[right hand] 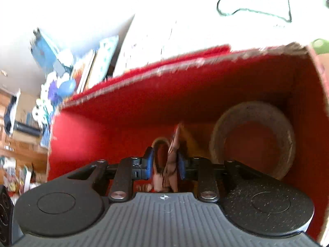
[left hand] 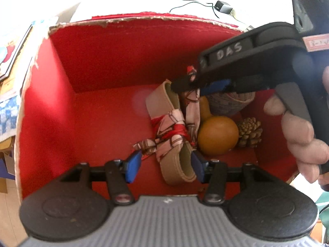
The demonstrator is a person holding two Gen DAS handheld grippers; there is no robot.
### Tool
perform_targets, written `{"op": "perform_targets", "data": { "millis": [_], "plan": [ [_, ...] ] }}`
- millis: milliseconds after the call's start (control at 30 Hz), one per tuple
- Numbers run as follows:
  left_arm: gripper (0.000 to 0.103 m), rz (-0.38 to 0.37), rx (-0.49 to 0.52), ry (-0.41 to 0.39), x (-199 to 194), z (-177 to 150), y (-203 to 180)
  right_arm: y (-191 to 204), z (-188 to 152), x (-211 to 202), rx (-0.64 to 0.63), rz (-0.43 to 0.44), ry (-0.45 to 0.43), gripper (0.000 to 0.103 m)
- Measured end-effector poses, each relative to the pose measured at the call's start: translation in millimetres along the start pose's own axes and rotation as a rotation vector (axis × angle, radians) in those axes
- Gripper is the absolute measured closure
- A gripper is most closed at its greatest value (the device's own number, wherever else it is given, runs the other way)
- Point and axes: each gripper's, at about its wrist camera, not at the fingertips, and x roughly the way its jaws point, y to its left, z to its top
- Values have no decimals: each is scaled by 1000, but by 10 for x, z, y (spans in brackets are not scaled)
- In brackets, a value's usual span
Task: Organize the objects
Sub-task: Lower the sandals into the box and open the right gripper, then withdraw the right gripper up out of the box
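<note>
An open red box (left hand: 144, 19) holds a beige looped band (left hand: 162, 100) with a red-and-white patterned scarf (left hand: 172, 125) knotted around it. To its right lie a brown gourd (left hand: 218, 134), a pine cone (left hand: 249, 131) and a woven basket (left hand: 228, 105). My right gripper (left hand: 191, 84) reaches in from the upper right, shut on the scarf's upper end. The right wrist view shows that gripper (right hand: 165, 164) with cloth pinched between its blue pads and the basket (right hand: 253, 111) beyond. My left gripper (left hand: 166, 167) is open over the near end of the band.
A hand (left hand: 298, 131) holds the right gripper's handle at the right. Behind the box a black cable and a charger (left hand: 223, 7) lie on a white surface. Books and papers (left hand: 8, 47) are stacked outside the box's left wall. The left half of the box floor (left hand: 102, 123) is bare.
</note>
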Motion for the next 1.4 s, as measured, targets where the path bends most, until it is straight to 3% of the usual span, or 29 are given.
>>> {"op": "perform_targets", "data": {
  "millis": [200, 333, 633, 1033, 1267, 1400],
  "plan": [
    [46, 7, 7, 10, -32, 15, -46, -141, -10, -166, 22, -21, -136, 74],
    [44, 18, 14, -11, -63, 25, -38, -160, -53, -260, 1, 34, -168, 74],
    [43, 88, 22, -49, -155, 36, -76, 97, 47, -116, -36, 59, -313, 65],
    [39, 233, 37, -117, -345, 10, -212, 209, -10, -262, -97, 20, -371, 66],
    [35, 292, 23, -158, -501, -41, -253, 324, -240, -594, -83, -63, -409, 65],
    [32, 317, 21, -173, -566, -74, -308, 269, -459, -751, -34, -43, -464, 59]
  ]
}}
